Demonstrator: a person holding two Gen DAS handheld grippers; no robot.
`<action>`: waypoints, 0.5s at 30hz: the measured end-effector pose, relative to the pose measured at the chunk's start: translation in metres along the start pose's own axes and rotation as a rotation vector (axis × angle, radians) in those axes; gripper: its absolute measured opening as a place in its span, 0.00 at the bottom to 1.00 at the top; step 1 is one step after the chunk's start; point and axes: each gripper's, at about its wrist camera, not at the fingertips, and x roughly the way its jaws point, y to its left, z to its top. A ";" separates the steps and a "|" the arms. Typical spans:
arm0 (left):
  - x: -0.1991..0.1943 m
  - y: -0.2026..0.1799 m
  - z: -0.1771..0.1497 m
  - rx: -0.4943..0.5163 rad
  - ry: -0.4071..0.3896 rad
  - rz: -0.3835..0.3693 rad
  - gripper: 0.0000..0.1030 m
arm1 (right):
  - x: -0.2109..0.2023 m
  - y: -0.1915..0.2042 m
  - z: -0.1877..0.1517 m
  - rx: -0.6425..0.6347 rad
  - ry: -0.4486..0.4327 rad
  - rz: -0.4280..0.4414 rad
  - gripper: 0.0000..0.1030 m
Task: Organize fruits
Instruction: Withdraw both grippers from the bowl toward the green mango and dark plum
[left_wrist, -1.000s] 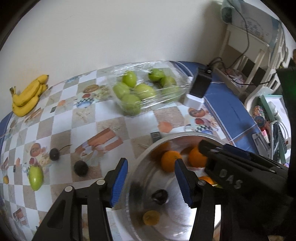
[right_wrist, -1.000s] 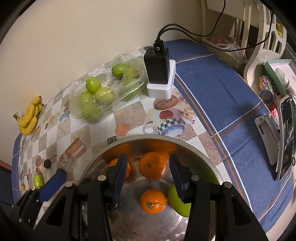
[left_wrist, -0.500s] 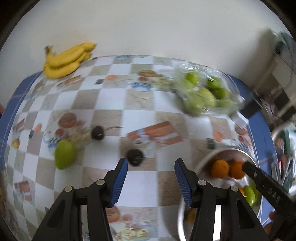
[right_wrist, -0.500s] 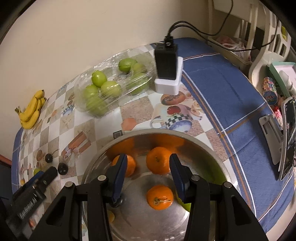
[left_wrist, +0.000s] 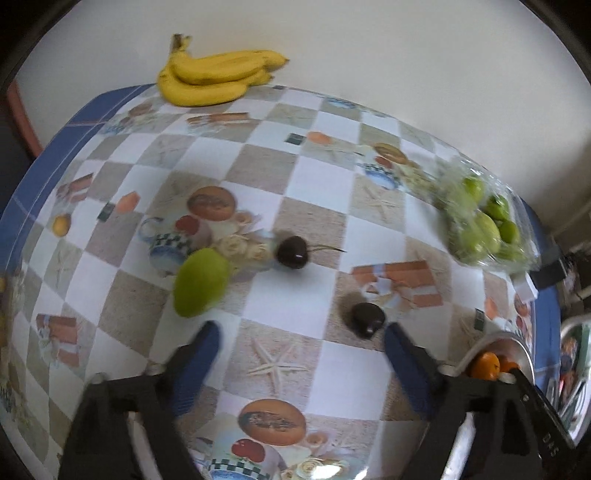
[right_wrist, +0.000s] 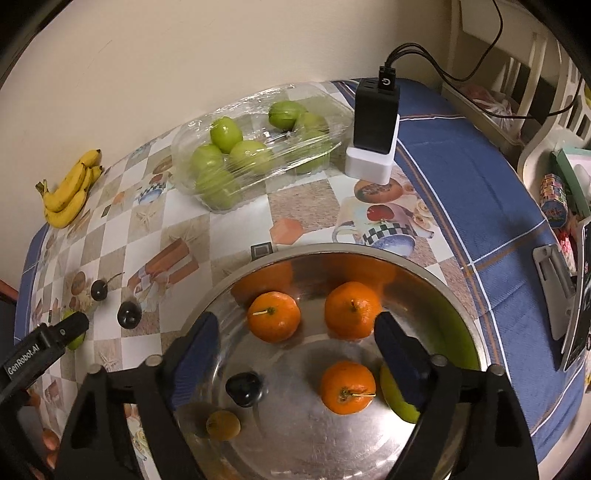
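Readable text: "GenRobot.AI" in white on the black left gripper (right_wrist: 75, 325) arm, seen from the right wrist view; "DAS" on the black arm at the lower right edge of the left wrist view. Black charger (right_wrist: 376, 114) carries a white power symbol and sits in a white dock with black cables plugged in its top.

Left to right on the glossy checkered oilcloth (left_wrist: 321, 177) with printed starfish and teacups: banana bunch (left_wrist: 218, 77) at the wall; smooth green mango (left_wrist: 200, 281); dark cherry with stem (left_wrist: 292, 252); second dark cherry (left_wrist: 367, 319) just beside the left gripper's (left_wrist: 301, 345) right blue pad. Its jaws have just been opening, now spread wide, nothing between them but cloth.

Clear plastic clamshell (right_wrist: 258, 147), film-wrapped, holds round green fruits. Polished steel bowl (right_wrist: 369, 254) under the right gripper (right_wrist: 295, 334): three stemmed mandarins (right_wrist: 273, 316), one dark cherry, one small yellowish fruit, one green fruit partly behind the right pad. Right jaws have also just been opening, spread, gripping nothing.

Only the left view shows the mango fully; only the right view shows the bowl's contents, the charger and the blue woven cloth (right_wrist: 480, 192).
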 end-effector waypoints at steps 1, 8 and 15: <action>0.000 0.003 0.000 -0.013 -0.003 0.011 1.00 | 0.000 0.001 0.000 -0.003 0.001 0.001 0.85; 0.000 0.019 0.002 -0.056 -0.023 0.061 1.00 | 0.002 0.008 -0.002 -0.040 0.005 -0.006 0.97; -0.003 0.024 0.006 -0.044 -0.045 0.061 1.00 | 0.002 0.018 -0.004 -0.078 -0.010 0.015 0.98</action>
